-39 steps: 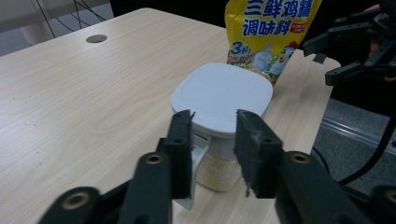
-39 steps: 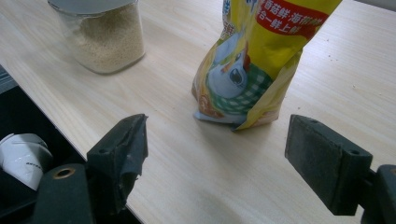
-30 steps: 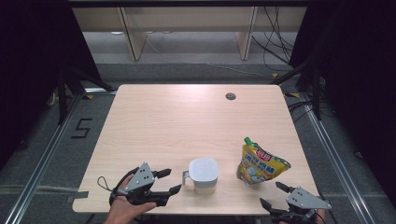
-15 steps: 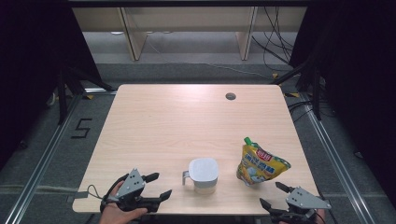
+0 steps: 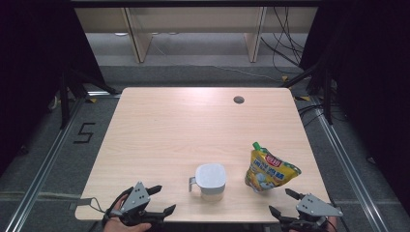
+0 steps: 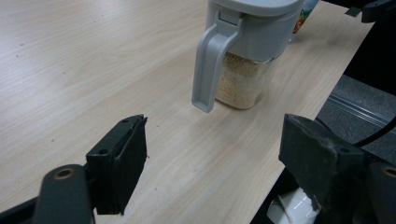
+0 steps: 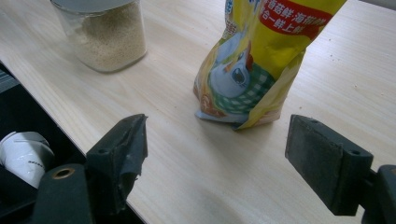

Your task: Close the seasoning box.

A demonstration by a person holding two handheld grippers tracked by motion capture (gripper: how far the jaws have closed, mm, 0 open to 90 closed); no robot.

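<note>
A clear jar (image 5: 210,180) with a grey lid and handle, holding pale granules, stands near the table's front edge. To its right a yellow printed pouch (image 5: 268,169) with a green cap stands upright. My left gripper (image 5: 163,199) is at the front edge, left of the jar, with its jaws pointing toward the handle. Its jaws have just been opening, and nothing is between them. In the left gripper view the jar (image 6: 243,70) stands ahead of the open left gripper (image 6: 215,140). My right gripper (image 5: 281,202) is open just in front of the pouch (image 7: 254,60). The jar (image 7: 105,37) is at that view's upper left.
The wooden table (image 5: 193,125) has a round cable hole (image 5: 238,100) at its back right. Its front edge runs right under both grippers. A white shoe (image 7: 23,149) shows below the edge. A "5" mark (image 5: 84,131) is on the floor at the left.
My left gripper has drawn back from the jar's handle toward the front left edge, and its jaws have widened. The right gripper, jar and pouch have not moved.
</note>
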